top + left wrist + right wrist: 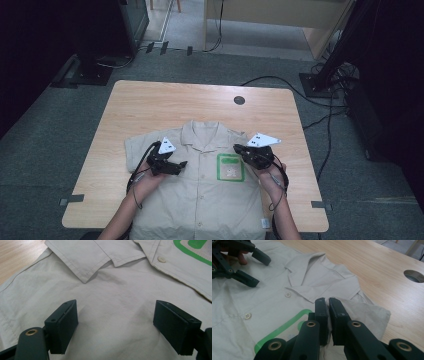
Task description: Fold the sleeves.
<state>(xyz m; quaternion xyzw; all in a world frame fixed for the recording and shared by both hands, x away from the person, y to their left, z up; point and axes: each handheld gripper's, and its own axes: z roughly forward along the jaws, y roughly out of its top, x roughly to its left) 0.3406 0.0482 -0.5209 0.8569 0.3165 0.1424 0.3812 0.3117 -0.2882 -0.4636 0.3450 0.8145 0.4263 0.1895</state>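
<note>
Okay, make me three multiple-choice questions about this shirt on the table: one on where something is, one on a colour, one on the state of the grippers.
1. Where does the shirt lie?
A. on the wooden table
B. on the floor
C. on a chair

2. What colour borders the chest patch?
A. red
B. green
C. blue

3. How stand the jaws of the left hand-held gripper?
A. shut on the collar
B. wide apart over the cloth
C. holding a button

A: the shirt is spread flat on the tabletop.
B: the outline is green.
B: bare cloth shows between the jaws.
</note>
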